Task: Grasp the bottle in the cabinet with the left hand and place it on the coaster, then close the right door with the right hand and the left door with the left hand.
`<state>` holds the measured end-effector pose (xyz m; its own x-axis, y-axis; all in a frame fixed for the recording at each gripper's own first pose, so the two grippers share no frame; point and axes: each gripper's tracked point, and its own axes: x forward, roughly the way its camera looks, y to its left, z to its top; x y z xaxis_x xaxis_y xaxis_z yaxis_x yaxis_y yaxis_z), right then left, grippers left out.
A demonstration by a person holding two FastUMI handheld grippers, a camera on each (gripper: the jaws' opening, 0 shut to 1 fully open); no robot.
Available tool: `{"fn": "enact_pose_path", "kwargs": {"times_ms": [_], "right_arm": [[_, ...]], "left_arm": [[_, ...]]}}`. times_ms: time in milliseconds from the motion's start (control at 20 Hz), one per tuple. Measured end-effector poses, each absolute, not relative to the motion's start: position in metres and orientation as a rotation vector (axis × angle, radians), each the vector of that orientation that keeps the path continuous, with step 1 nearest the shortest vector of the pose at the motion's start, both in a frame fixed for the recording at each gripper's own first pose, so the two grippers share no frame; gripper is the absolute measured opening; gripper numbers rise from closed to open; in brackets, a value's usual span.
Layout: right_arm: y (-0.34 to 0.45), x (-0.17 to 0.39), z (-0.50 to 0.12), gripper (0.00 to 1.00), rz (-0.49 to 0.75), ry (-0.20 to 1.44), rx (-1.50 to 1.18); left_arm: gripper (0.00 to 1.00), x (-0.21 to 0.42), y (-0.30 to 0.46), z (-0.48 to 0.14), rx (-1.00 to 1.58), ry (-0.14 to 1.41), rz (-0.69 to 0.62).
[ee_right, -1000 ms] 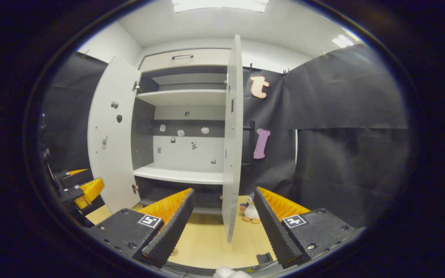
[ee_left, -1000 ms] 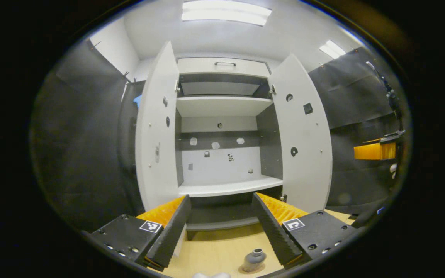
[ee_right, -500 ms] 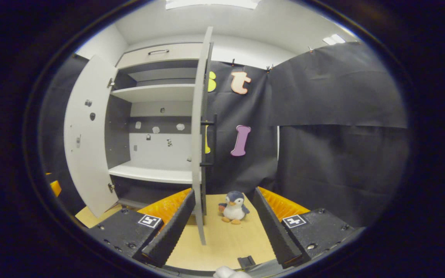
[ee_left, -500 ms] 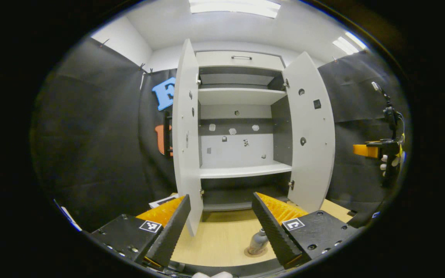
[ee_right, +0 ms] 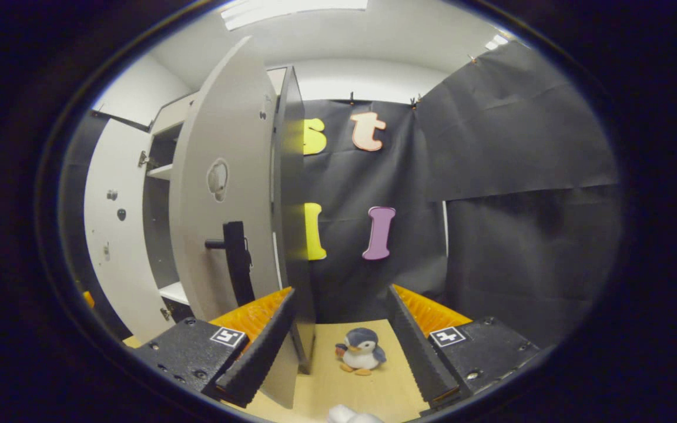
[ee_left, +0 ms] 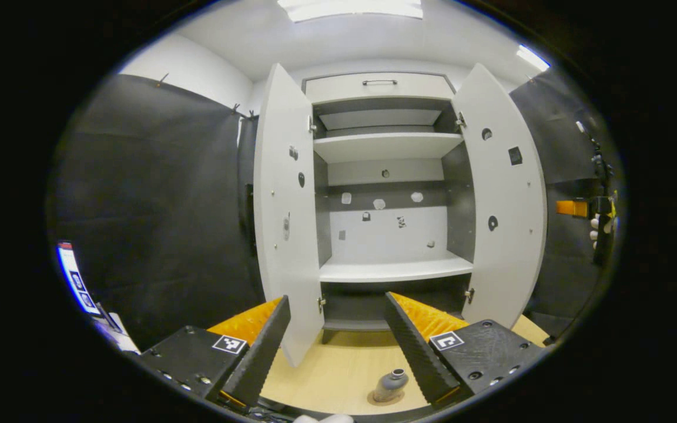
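One bottle (ee_left: 389,385), one coaster (ee_left: 385,399), two doors (ee_left: 284,211).

In the left gripper view you see a light wood tabletop (ee_left: 338,370). The cabinet (ee_left: 394,176) stands on it at the rear. In front of the cabinet, a round coaster (ee_left: 386,399) lies flat on the tabletop, and the grey bottle (ee_left: 389,386) stands upright on the coaster. In the right gripper view, a toy penguin (ee_right: 361,350) sits on the tabletop just beside the cabinet's right door (ee_right: 227,194).
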<state>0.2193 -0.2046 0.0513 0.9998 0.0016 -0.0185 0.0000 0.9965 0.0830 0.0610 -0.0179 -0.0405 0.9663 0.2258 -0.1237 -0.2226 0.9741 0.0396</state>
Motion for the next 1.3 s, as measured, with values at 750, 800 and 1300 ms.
{"fn": "enact_pose_path", "kwargs": {"times_ms": [750,800,1300], "right_arm": [[-0.145,0.233,0.057,0.91,0.106,0.035,-0.001],[-0.133,0.233,0.057,0.94,0.119,0.036,-0.003],[-0.027,0.241,0.044,1.0,0.249,0.067,-0.072]], "left_arm": [[0.97,0.034,0.011,-0.035,0.032,0.107,0.285],[0.98,0.032,0.017,-0.035,0.032,0.107,0.287],[0.99,0.023,0.069,-0.039,0.028,0.11,0.322]]}}
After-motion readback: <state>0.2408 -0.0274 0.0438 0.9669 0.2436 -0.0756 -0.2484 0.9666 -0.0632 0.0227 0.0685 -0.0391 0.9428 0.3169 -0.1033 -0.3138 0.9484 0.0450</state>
